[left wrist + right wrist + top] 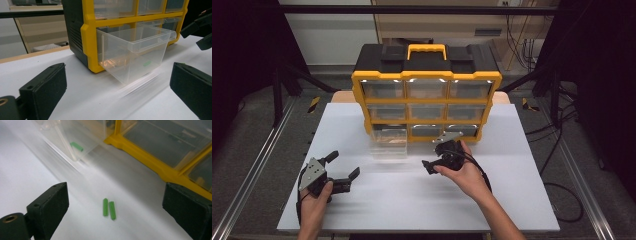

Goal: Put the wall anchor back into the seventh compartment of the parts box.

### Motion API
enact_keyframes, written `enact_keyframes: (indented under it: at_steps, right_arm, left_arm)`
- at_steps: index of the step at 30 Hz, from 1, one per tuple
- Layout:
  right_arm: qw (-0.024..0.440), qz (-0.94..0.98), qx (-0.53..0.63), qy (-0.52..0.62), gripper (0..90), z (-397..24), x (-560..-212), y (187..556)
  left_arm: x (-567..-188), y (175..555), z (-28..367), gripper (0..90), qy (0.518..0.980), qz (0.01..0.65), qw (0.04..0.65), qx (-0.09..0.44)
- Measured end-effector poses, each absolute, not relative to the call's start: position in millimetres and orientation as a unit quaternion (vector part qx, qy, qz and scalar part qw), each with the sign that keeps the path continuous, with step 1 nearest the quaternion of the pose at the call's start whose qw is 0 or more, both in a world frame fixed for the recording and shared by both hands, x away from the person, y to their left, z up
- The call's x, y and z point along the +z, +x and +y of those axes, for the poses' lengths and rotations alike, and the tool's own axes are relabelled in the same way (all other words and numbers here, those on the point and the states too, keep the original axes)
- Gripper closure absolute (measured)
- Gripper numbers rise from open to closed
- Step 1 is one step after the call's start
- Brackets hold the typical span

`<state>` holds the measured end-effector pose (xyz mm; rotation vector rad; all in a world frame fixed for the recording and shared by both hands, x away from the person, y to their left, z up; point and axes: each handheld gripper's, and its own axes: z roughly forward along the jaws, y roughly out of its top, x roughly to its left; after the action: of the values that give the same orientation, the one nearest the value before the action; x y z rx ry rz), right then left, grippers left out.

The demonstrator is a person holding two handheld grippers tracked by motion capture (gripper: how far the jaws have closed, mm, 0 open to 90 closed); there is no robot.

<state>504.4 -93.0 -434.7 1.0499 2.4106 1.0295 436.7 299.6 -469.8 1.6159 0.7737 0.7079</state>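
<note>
Nearest the lens in the right gripper view, the right gripper [113,220] is standing with its black jaws spread wide and gripping nothing, straddling two green wall plugs [109,209] that are lying side by side and touching on the white table [30,167], just in front of the pulled-out clear drawer [72,140]. A third green plug [76,146] is already lying inside that drawer. The step in hand looks like picking the loose plugs up and dropping them into the drawer; doing it well probably means lowering until the pads are nearly brushing the table, squaring the jaws across the short width of one plug, and closing slowly so its neighbour is not being flicked away. Beyond the drawer, the yellow-and-black parts organiser [426,92] is standing upright on the table. The high view is giving the layout: the right gripper [438,159] is hovering just right of the drawer [388,142], the left gripper [343,167] is waiting well to its left, jaws wide and empty. The left gripper view is showing the drawer [135,50] side-on, open-topped, which the right gripper view is cutting off.
</note>
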Motion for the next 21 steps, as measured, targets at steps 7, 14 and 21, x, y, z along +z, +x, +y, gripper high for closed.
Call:
enact_keyframes:
  at_steps: [7,14,21]
  right_arm:
    - [0.149,0.848,0.35,0.37,6.6,-94,-441,504]
    - [0.141,0.854,0.337,0.37,12.2,-96,-447,504]
    - [0.133,0.857,0.332,0.371,35.0,-99,-453,504]
  left_arm:
    - [-470,437,300,0.9,0.689,0.33,0.571,0.302]
    - [-470,437,300,0.9,0.689,0.33,0.57,0.302]
    - [-470,437,299,0.9,0.691,0.329,0.568,0.303]
